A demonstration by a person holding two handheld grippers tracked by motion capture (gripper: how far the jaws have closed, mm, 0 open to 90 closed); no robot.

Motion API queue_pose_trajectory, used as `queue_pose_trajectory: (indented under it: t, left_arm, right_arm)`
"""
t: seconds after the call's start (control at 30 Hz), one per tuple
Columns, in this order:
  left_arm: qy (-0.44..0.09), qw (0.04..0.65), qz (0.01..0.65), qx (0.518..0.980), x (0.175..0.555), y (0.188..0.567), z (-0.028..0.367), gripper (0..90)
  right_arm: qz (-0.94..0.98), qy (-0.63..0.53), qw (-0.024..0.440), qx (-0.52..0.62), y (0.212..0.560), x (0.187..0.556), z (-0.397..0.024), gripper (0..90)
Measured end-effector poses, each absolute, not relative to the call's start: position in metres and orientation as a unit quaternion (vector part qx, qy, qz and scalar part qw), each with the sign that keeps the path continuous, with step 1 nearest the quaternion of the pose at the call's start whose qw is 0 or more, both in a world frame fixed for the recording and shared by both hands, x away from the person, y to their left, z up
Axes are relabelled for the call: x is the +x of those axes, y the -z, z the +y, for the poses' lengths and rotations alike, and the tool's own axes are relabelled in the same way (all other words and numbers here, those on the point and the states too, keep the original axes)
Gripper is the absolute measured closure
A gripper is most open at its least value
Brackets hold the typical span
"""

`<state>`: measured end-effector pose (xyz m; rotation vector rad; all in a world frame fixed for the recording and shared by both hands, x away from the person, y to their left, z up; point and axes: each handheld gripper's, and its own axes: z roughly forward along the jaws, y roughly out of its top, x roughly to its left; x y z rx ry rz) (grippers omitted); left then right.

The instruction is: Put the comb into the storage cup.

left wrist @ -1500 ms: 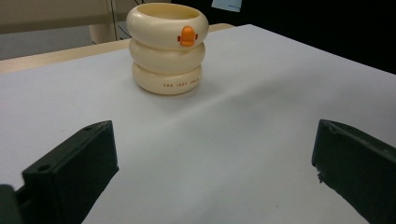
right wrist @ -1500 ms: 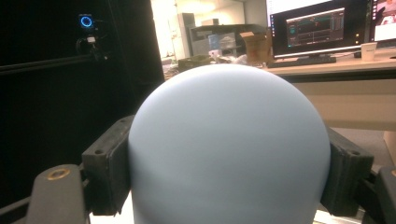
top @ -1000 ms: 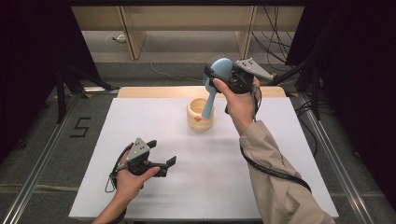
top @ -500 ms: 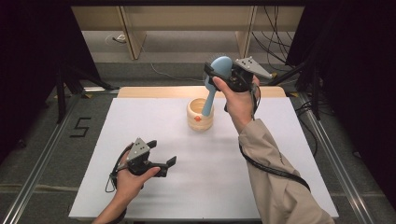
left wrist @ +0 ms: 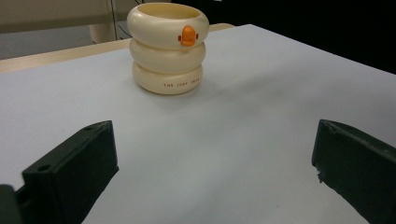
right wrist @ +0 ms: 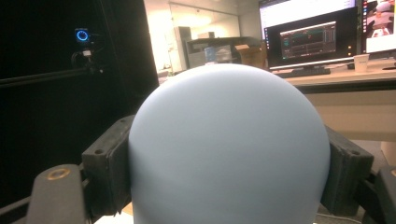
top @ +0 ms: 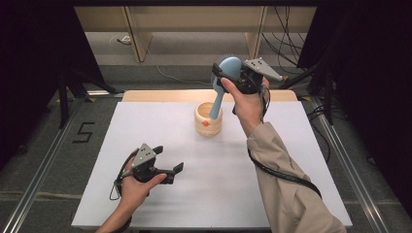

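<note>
Nothing has moved since the earlier frame: my right hand-held gripper (top: pixel 224 76) still clamps the blue brush (top: pixel 224 83) by its head above the cream cup (top: pixel 208 119) near the desk's far edge, my left hand-held gripper (top: pixel 174 172) idles wide open near the front edge, and I judge a tilted descent could tip the cup.

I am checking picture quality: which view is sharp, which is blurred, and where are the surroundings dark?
High view: evenly lit white table, black surroundings at both sides. Left gripper view: cream cup sharp, with a soft shadow at its right; near jaws slightly soft. Right gripper view: blue brush, clamped in the right hand-held gripper, close and featureless; left background dark, monitor bright.
</note>
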<state>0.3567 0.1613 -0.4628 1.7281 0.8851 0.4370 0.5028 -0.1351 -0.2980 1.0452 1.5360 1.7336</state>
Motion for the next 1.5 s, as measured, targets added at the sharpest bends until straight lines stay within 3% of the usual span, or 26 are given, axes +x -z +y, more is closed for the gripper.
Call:
queue_pose_trajectory:
  t: [1.5]
  left_arm:
    - [-0.184, 0.547, 0.374, 0.726, 0.357, 0.462, 0.162, 0.0]
  right_arm:
    - [0.575, -0.650, 0.298, 0.397, 0.302, 0.518, -0.127, 20.8]
